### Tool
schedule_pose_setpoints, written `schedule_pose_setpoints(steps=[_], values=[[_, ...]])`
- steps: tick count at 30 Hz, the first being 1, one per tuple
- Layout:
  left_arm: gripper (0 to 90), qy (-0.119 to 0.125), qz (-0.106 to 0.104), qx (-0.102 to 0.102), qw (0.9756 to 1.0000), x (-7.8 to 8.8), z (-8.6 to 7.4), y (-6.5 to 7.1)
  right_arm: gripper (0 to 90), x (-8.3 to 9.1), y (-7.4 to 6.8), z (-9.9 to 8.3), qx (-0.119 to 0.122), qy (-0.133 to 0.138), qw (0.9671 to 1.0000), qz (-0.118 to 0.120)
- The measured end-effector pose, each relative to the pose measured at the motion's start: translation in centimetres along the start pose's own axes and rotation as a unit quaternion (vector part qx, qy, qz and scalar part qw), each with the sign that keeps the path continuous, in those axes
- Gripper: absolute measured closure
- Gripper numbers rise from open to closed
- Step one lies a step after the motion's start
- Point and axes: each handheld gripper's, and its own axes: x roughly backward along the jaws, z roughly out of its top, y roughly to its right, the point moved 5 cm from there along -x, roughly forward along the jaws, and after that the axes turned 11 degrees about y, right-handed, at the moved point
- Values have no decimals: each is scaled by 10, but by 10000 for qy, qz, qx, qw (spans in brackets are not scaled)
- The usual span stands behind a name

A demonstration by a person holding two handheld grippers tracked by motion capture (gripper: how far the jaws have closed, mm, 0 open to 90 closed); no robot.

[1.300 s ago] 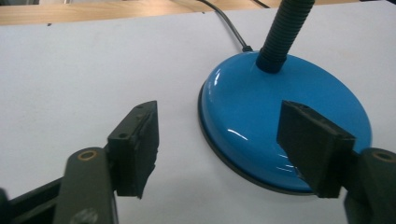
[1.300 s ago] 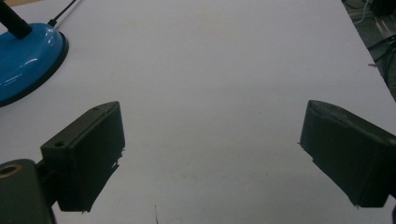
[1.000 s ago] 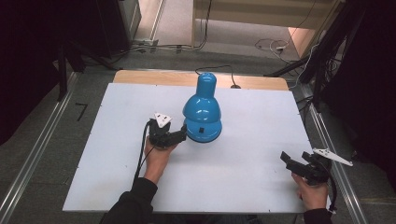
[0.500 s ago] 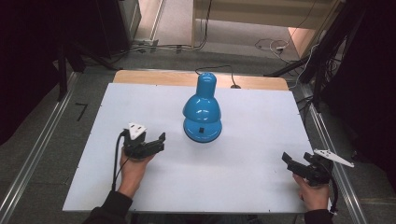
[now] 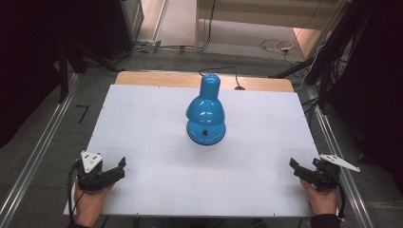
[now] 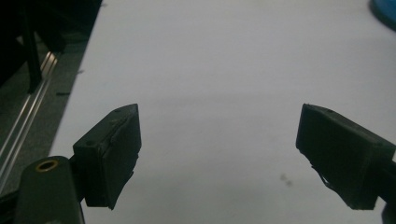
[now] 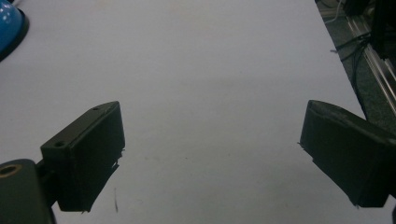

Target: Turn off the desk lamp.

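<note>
A glossy blue lamp (image 5: 206, 114) rests on its wide shade in the middle of the white table (image 5: 142, 118), neck pointing away, with a black cord running off the far edge. My left gripper (image 5: 119, 167) is at the near left corner, far from the lamp. It is open, its jaws have just been opening, and nothing is between them (image 6: 219, 121). My right gripper (image 5: 293, 168) is at the near right corner, open and empty (image 7: 212, 116). A sliver of the lamp (image 6: 385, 9) shows at the top right of the left gripper view, and the lamp (image 7: 8, 25) shows at the top left of the right gripper view.
A wooden strip (image 5: 157, 78) runs along the table's far edge. Metal rails (image 5: 38, 152) flank the table on the left, and rails (image 5: 337, 147) flank it on the right. Cables (image 5: 275, 45) lie on the floor beyond.
My left gripper has drawn back from beside the lamp's shade to the near left corner of the table. The right gripper and the lamp have stayed put.
</note>
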Motion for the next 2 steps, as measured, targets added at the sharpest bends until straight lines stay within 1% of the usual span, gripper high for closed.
schedule_pose_setpoints(steps=[1,2], values=[[146,-50,27,122,9999,0,-2,-6,50,-2,1,-2,6,-68,10000,-25],[146,-50,27,122,9999,0,-2,-6,50,-2,1,-2,6,-68,10000,-25]])
